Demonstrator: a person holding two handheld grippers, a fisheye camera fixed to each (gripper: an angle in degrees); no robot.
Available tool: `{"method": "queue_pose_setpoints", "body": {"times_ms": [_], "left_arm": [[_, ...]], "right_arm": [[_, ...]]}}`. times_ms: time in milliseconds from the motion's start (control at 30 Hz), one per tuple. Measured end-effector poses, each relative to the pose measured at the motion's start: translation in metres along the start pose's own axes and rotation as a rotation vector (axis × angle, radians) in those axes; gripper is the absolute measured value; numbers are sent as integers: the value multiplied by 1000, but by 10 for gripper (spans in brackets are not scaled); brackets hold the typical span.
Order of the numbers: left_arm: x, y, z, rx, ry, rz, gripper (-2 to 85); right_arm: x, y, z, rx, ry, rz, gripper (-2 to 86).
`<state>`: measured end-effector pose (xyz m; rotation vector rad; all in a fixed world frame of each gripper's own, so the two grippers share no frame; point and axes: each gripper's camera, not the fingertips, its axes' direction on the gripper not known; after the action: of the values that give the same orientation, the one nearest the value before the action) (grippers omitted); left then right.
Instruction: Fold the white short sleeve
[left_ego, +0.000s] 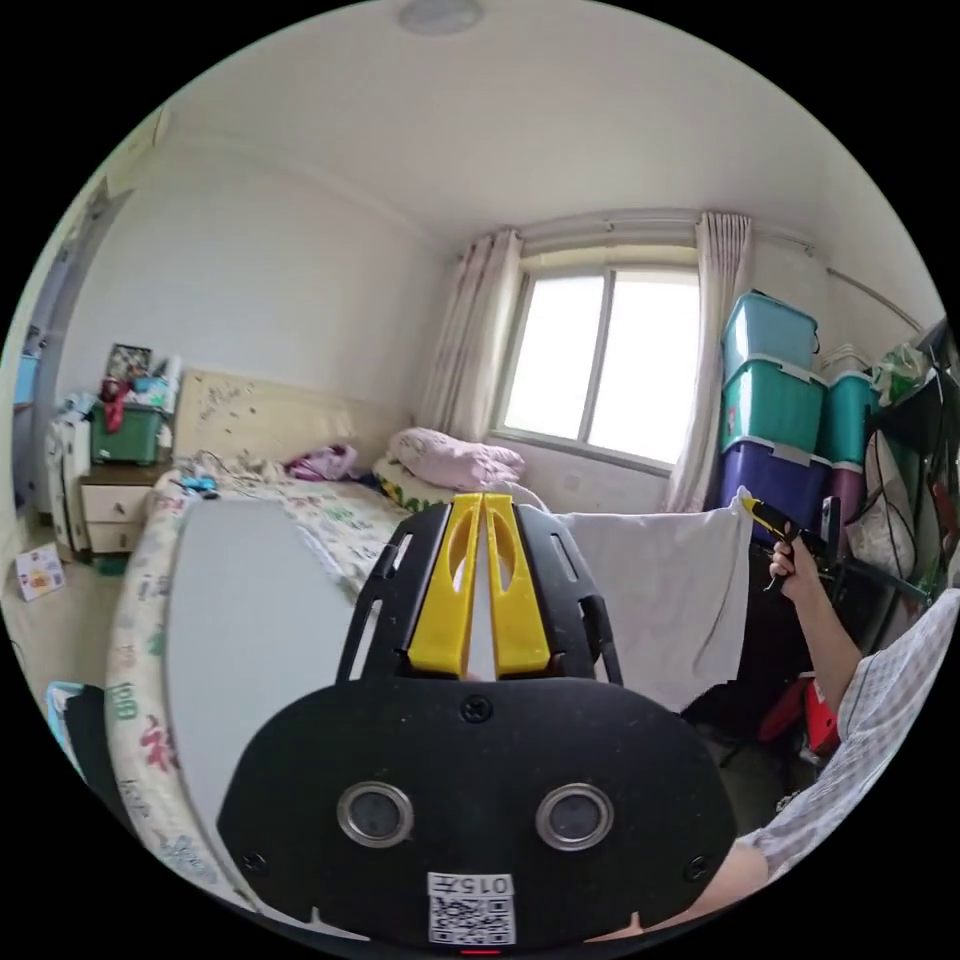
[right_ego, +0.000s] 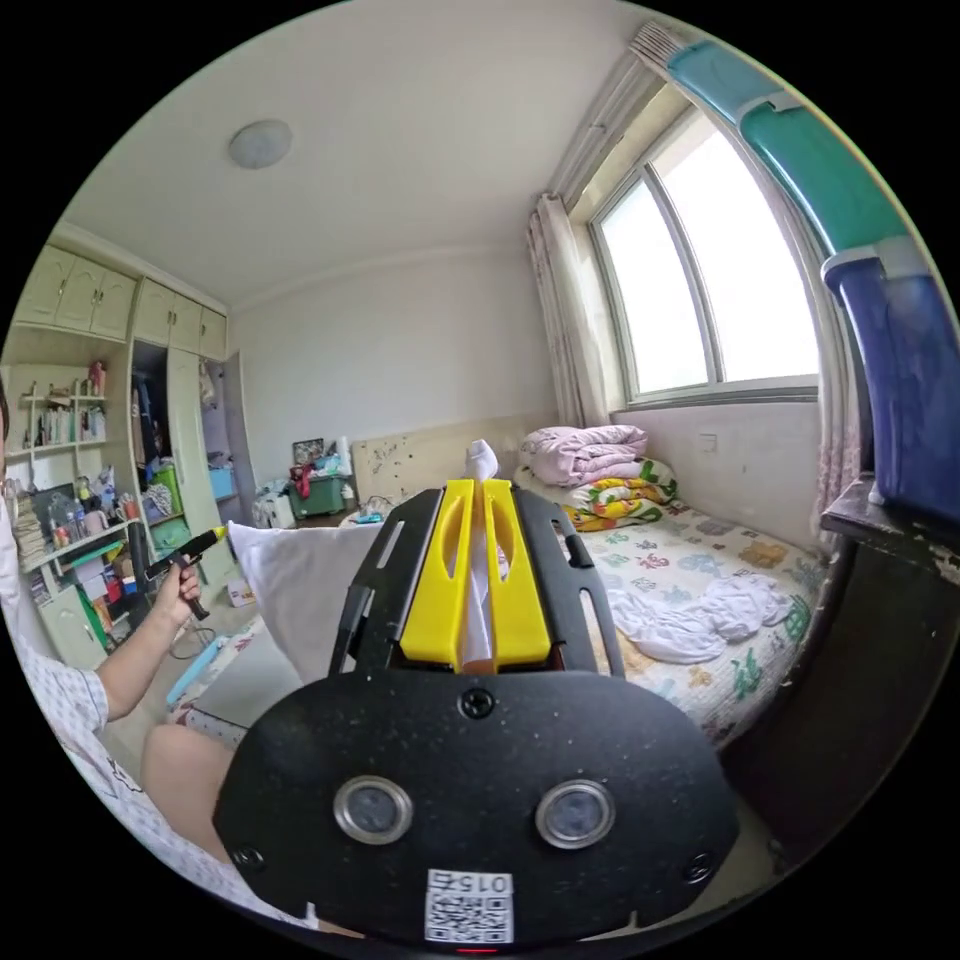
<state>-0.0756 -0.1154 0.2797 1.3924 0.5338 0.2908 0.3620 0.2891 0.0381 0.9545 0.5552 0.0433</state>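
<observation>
Left gripper view: your left claw (left_ego: 483, 500) is clenched on the white short sleeve (left_ego: 660, 590), which hangs spread at centre right with its top edge taut to the right claw (left_ego: 752, 507) at right. The bed (left_ego: 340, 520) lies centre left, a grey board (left_ego: 240, 620) on it; stacked bins (left_ego: 775, 400) crowd the right.

Right gripper view: your right claw (right_ego: 478, 490) grips a bunched corner of the garment (right_ego: 300, 580), stretched to lower left. Shelves (right_ego: 80, 470) stand at left.
</observation>
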Motion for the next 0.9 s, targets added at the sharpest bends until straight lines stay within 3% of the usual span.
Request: {"method": "queue_pose_setpoints", "body": {"times_ms": [300, 500, 733, 900], "left_arm": [[-8, -10, -268, 183, -288, 51, -9], [-35, 2, -351, 204, -427, -13, -9], [-133, 31, -314, 68, -541, -170, -8], [-261, 77, -207, -174, -621, -333, 6]], "right_arm": [[-51, 36, 33, 36, -423, 83, -5], [-99, 55, 102, -43, -580, 89, -5], [-146, 97, 241, -241, -524, 95, -2], [-186, 164, 409, -524, -331, 28, 12]]}}
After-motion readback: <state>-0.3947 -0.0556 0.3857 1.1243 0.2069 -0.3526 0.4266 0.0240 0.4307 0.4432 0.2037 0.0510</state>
